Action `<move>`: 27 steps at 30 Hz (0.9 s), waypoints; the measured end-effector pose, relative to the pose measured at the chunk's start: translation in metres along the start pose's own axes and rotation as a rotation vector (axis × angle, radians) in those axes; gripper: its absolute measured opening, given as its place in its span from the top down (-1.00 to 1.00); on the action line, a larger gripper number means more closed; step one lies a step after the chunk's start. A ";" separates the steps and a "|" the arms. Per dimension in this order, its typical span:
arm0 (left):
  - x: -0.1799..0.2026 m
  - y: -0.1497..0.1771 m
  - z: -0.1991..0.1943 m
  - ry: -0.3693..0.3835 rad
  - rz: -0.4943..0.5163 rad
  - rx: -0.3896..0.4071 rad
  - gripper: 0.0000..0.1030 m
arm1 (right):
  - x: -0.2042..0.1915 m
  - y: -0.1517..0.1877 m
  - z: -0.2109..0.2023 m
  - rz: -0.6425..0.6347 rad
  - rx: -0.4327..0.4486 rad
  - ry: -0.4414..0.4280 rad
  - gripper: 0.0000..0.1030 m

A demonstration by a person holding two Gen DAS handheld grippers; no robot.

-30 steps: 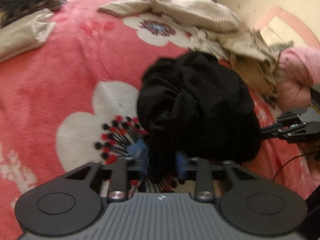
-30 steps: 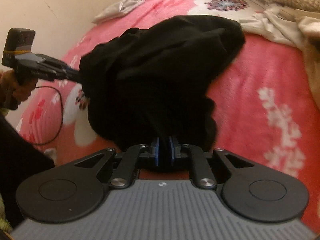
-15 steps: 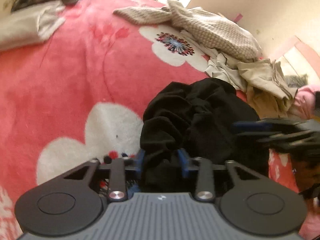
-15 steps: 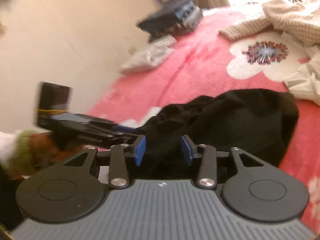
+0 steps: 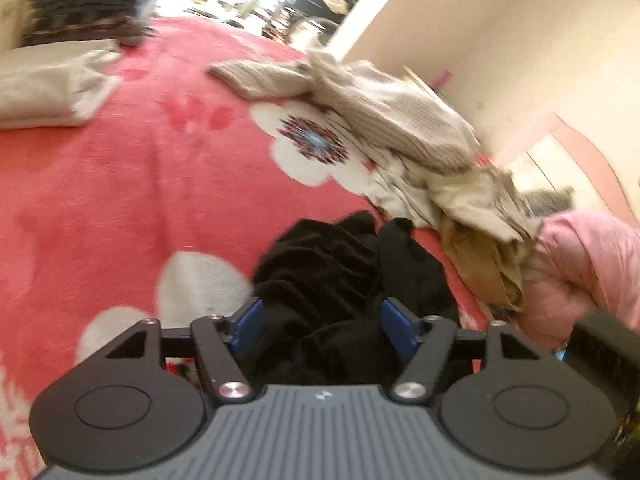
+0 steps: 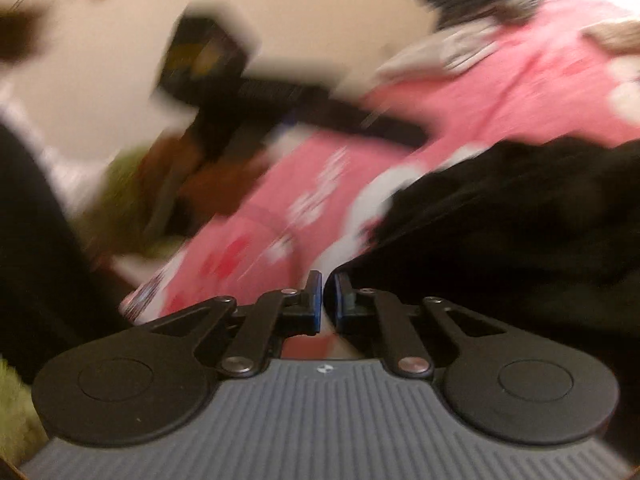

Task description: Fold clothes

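A pink-red blanket [image 5: 120, 184] printed with large white flowers, their centres dotted in red, dark and blue, is seen under everything. A plain black garment [image 5: 344, 280] is crumpled on it. A beige waffle-knit sweater [image 5: 384, 112] is piled with off-white and tan clothes [image 5: 476, 208], and a pale pink padded piece [image 5: 588, 256] is beside them. A cream folded cloth [image 5: 48, 88] and a dark stack [image 5: 80, 8] are seen far off. Blue pads [image 5: 248, 320] are carried on black linkages and grey ribbed bodies. The wall [image 6: 320, 12] is cream-coloured.
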State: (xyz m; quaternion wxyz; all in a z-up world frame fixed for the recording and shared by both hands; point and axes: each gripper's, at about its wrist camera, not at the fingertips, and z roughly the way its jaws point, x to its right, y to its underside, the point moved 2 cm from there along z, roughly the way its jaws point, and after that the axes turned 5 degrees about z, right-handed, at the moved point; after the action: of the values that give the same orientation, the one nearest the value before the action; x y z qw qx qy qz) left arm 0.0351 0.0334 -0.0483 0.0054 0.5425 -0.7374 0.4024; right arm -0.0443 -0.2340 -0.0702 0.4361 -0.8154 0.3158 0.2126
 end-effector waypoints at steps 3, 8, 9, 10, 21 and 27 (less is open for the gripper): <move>0.010 0.002 0.016 -0.027 0.048 -0.026 -0.36 | -0.018 0.022 0.013 -0.011 -0.102 -0.114 0.95; 0.010 0.008 0.028 -0.105 0.092 -0.012 -0.36 | -0.046 0.062 0.012 -0.082 -0.289 -0.188 0.95; 0.009 0.008 0.028 -0.117 0.094 -0.007 -0.36 | -0.047 0.064 0.010 -0.102 -0.310 -0.162 0.91; 0.007 0.007 0.029 -0.132 0.094 0.001 -0.36 | -0.042 0.060 0.003 -0.102 -0.295 -0.127 0.90; -0.008 -0.013 0.077 -0.248 0.122 -0.016 -0.13 | 0.092 -0.055 -0.116 0.333 0.370 0.507 -0.17; -0.005 -0.017 0.080 -0.221 0.051 0.005 0.79 | 0.169 -0.053 -0.080 0.656 0.351 0.530 0.45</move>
State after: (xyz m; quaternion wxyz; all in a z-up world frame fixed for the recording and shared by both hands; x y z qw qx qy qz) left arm 0.0849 -0.0122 -0.0946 -0.0875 0.5644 -0.7462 0.3420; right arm 0.1185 -0.3353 -0.1025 0.3817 -0.6124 0.6891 0.0667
